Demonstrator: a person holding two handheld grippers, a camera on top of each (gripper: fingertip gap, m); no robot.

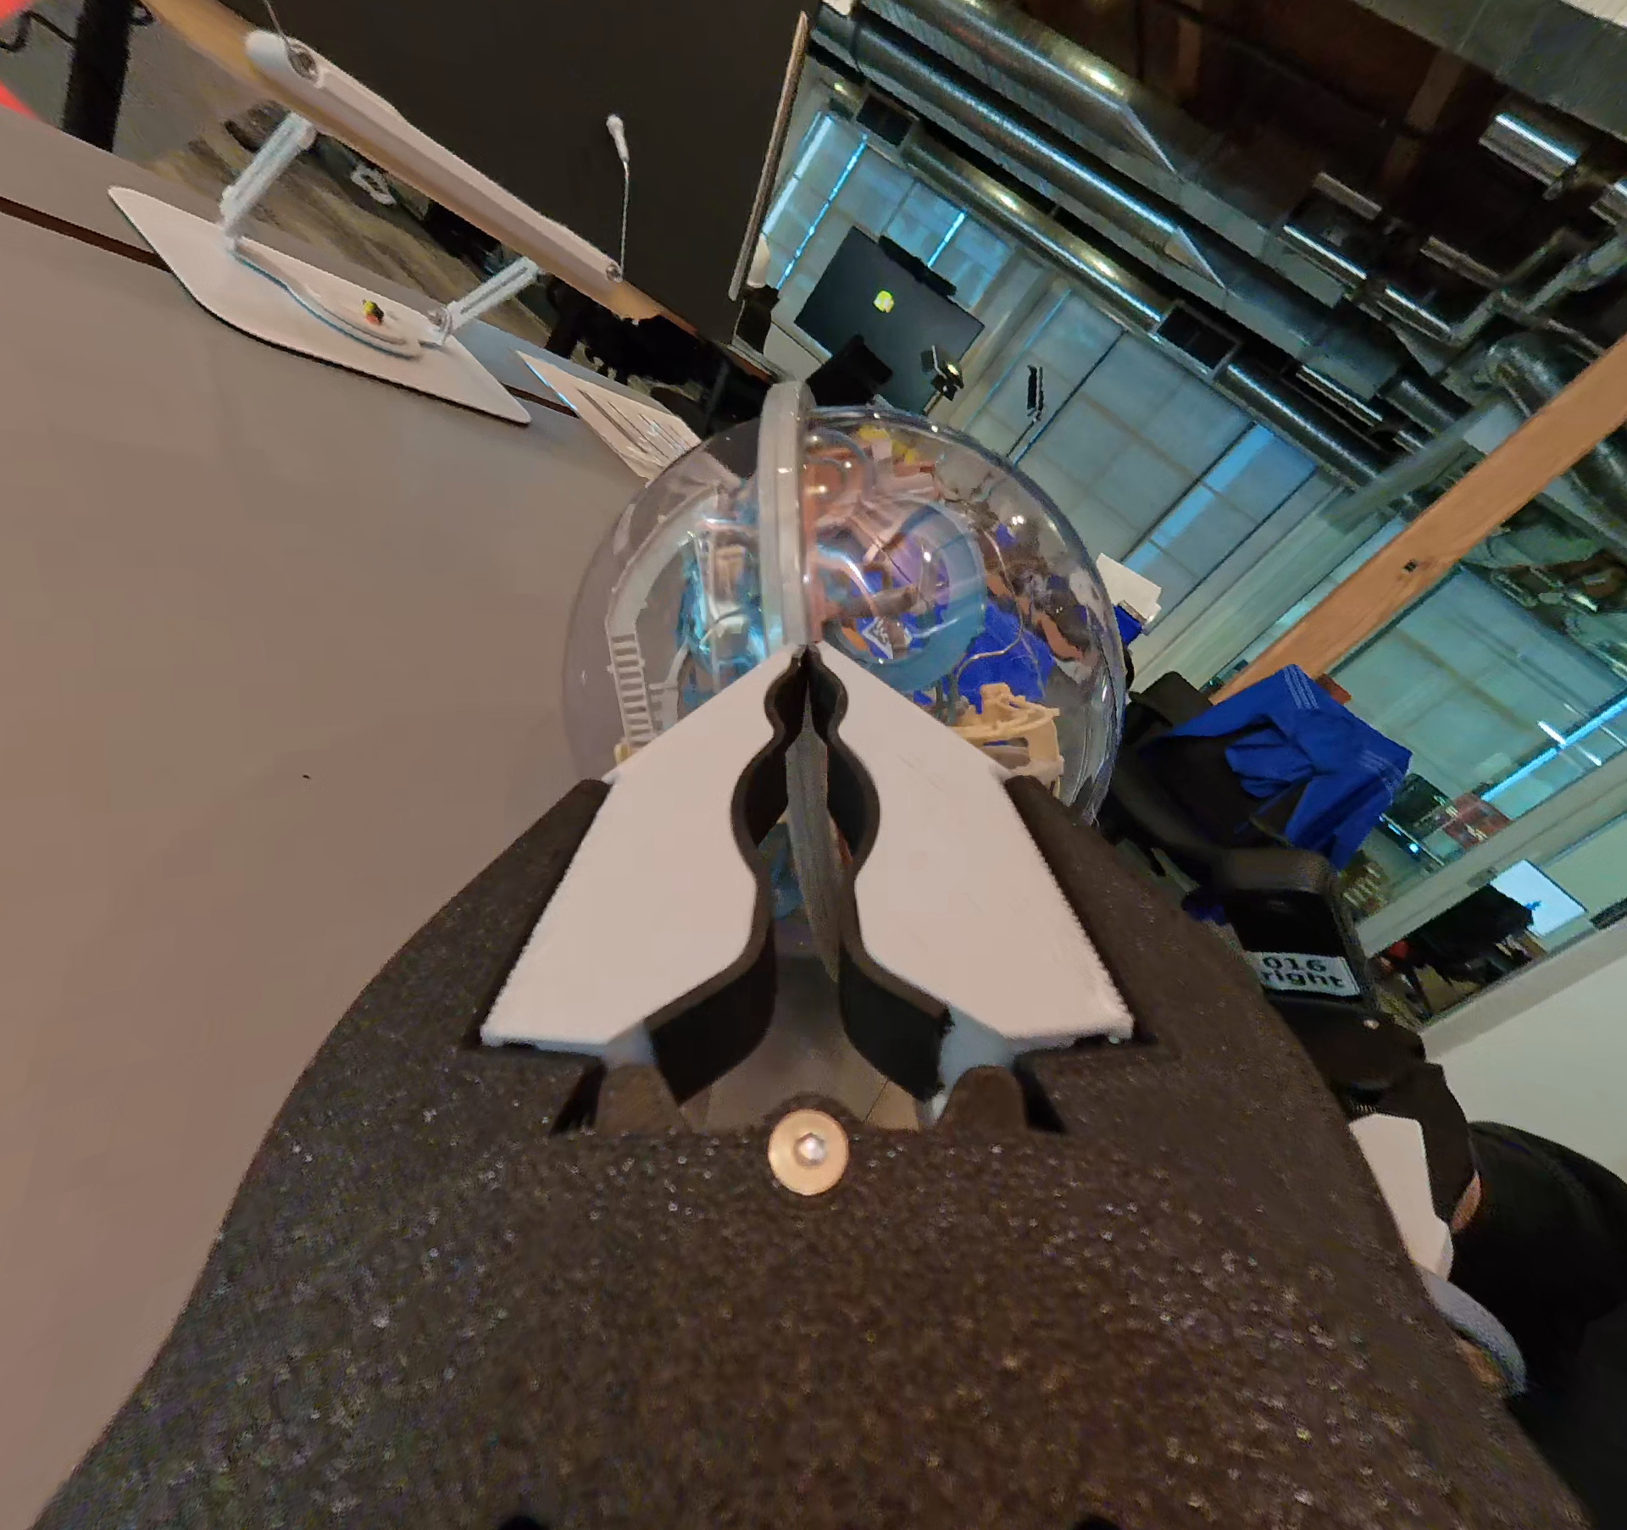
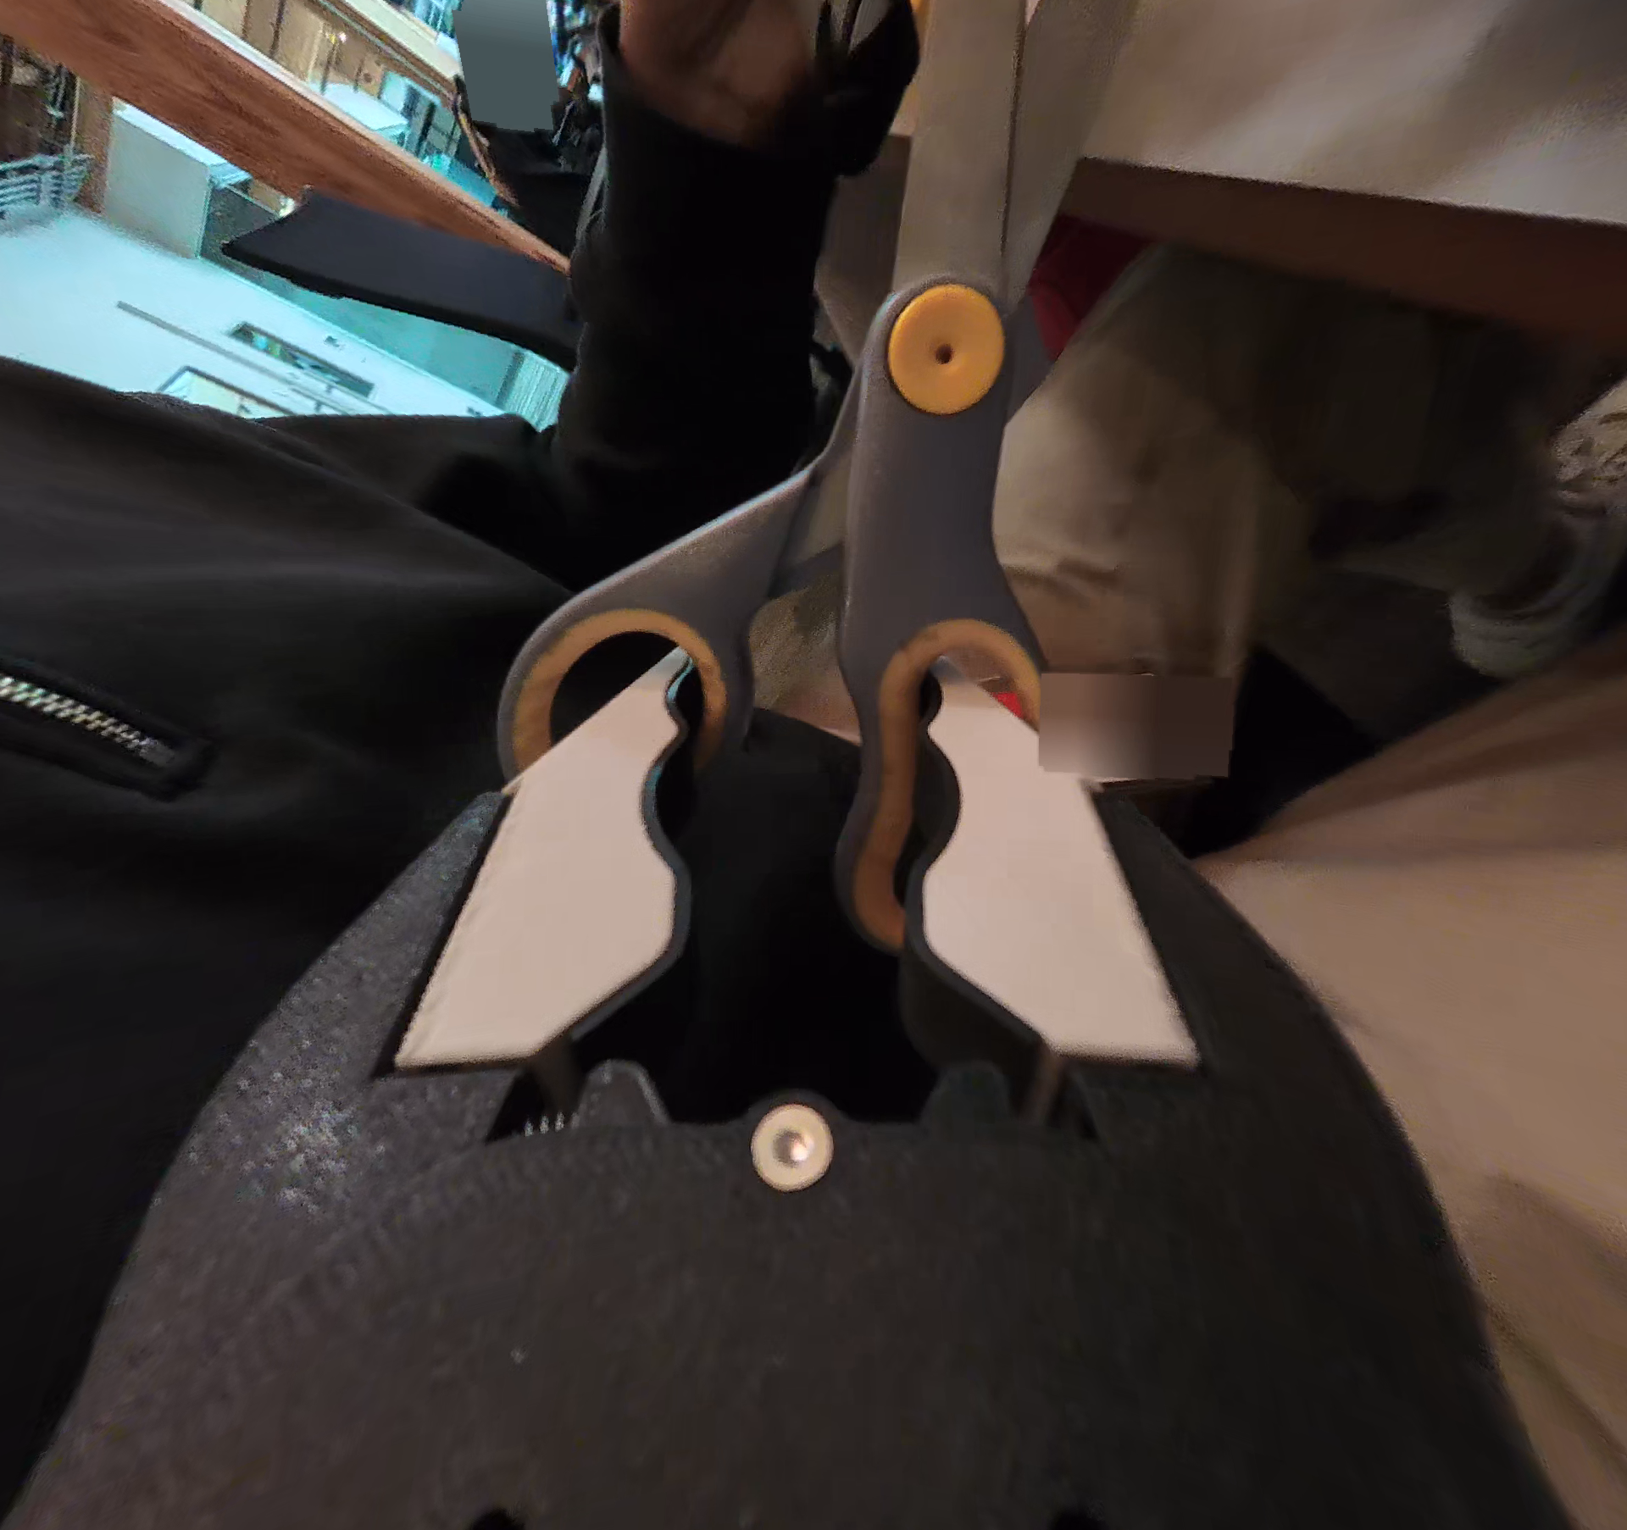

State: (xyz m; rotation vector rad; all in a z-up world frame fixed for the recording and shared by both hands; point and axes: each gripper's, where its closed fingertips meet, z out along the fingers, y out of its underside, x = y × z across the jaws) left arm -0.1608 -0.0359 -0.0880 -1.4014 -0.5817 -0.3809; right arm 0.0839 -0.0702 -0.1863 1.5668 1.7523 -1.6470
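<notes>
Two grippers are showing, each busy with its own thing. The left gripper [image 1: 806,652] is pinching its jaws tight on the thin rim of a clear plastic ball [image 1: 880,590] filled with a colourful maze, which is sitting just ahead of the fingertips beside the grey table [image 1: 264,608]. The right gripper [image 2: 806,687] is holding its jaws spread apart, one finger threaded through each handle loop of the grey and yellow scissors [image 2: 942,352], whose blades are pointing away toward a hand [image 2: 704,9]
</notes>
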